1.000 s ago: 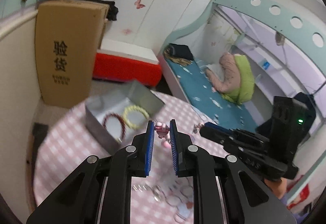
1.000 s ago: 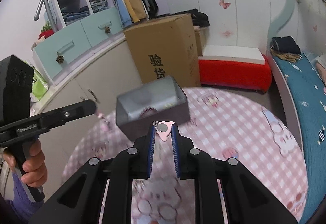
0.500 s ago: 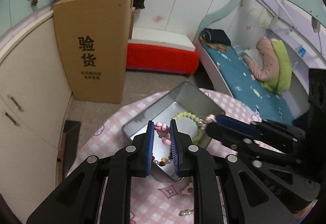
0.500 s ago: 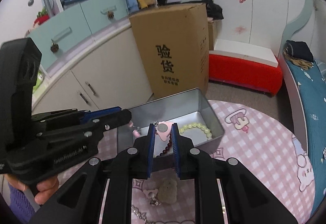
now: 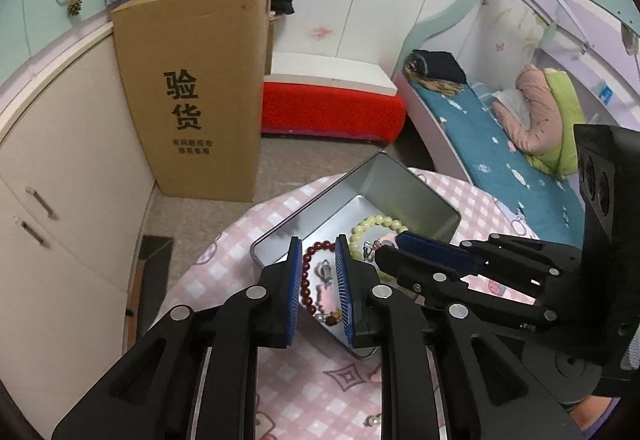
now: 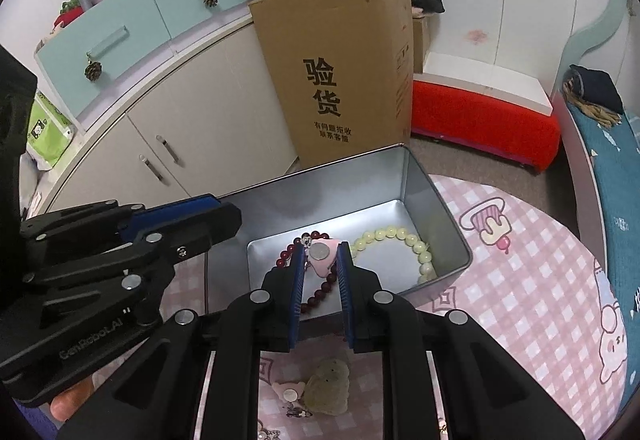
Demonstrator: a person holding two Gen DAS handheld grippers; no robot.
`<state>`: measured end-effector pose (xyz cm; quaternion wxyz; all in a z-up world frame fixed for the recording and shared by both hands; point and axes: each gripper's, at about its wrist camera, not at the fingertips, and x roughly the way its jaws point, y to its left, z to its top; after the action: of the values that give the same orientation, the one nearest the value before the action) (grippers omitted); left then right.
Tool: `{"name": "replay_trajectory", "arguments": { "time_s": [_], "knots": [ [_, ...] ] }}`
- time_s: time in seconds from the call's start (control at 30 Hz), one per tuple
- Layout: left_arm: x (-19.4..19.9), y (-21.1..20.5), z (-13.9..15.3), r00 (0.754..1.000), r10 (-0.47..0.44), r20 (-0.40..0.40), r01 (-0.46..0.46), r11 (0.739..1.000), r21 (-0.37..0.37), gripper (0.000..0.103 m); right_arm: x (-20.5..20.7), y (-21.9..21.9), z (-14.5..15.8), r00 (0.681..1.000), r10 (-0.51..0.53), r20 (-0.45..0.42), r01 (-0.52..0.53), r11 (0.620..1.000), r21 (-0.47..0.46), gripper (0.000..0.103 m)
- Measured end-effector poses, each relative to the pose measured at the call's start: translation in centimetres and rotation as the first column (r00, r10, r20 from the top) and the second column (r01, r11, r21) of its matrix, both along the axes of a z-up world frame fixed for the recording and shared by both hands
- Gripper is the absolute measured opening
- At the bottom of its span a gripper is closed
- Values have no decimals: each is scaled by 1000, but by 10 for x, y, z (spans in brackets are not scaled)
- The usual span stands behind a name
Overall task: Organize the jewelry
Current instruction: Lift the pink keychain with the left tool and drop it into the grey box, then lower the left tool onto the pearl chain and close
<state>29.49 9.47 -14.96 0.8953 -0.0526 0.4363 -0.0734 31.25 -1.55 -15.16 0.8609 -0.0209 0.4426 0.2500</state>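
An open silver tin stands on the pink checked table. In it lie a dark red bead bracelet and a pale yellow bead bracelet. My left gripper is over the tin with its jaws apart; a pink charm with a silver clasp lies in the tin below them. My right gripper is shut on a pink pendant with a round silver disc, held over the tin. It also shows in the left wrist view.
On the table near me lie a pale green stone and a pink pendant. More small pieces lie at the near edge. A tall cardboard box stands on the floor behind the table, cupboards on the left, a bed on the right.
My left gripper has opened and the pink charm it held now lies in the tin. Both grippers have moved in over the tin; the right one still holds its pendant.
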Motion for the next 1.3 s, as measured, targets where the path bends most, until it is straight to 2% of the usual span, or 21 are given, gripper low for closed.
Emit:
{"name": "replay_trajectory", "arguments": {
  "time_s": [0.1, 0.27, 0.4, 0.5, 0.67, 0.7, 0.77, 0.93, 1.1, 1.3],
  "knots": [
    [0, 2, -3, 1000, 23, -13, -23, 1000, 21, 30, 3, 2, -2, 1000, -5, -13, 5, 1000, -13, 17],
    [-2, 4, -1, 999, 50, -12, -49, 998, 36, 36, 5, 4, -1, 1000, -17, -26, 16, 999, -37, 17],
    [-12, 6, 7, 998, 62, 19, -62, 997, 36, 49, -2, -1, 7, 1000, -21, -9, 21, 1000, -22, 18],
    [-30, 3, 19, 996, 59, 69, -62, 997, 45, 56, -14, -12, 20, 999, -27, 29, 28, 1000, -7, 33],
    [-67, -5, 31, 989, 51, 139, -60, 996, 62, 63, -43, -46, 33, 995, -54, 80, 53, 998, 24, 33],
    [-76, -8, 29, 988, 46, 144, -55, 996, 65, 63, -48, -51, 34, 995, -58, 86, 56, 998, 28, 37],
    [-89, -14, 23, 989, 37, 145, -48, 996, 73, 64, -62, -68, 31, 992, -79, 97, 77, 997, 32, 42],
    [-112, -33, -11, 995, 18, 98, -29, 994, 107, 64, -89, -95, 9, 990, -112, 79, 111, 994, 25, 42],
    [-124, -46, -49, 1000, 7, 15, -9, 993, 114, 64, -106, -113, -20, 988, -152, 19, 151, 988, 29, 42],
    [-126, -53, -70, 1000, 18, -20, -15, 990, 137, 64, -115, -123, -35, 985, -170, -16, 170, 984, 50, 42]
  ]
}}
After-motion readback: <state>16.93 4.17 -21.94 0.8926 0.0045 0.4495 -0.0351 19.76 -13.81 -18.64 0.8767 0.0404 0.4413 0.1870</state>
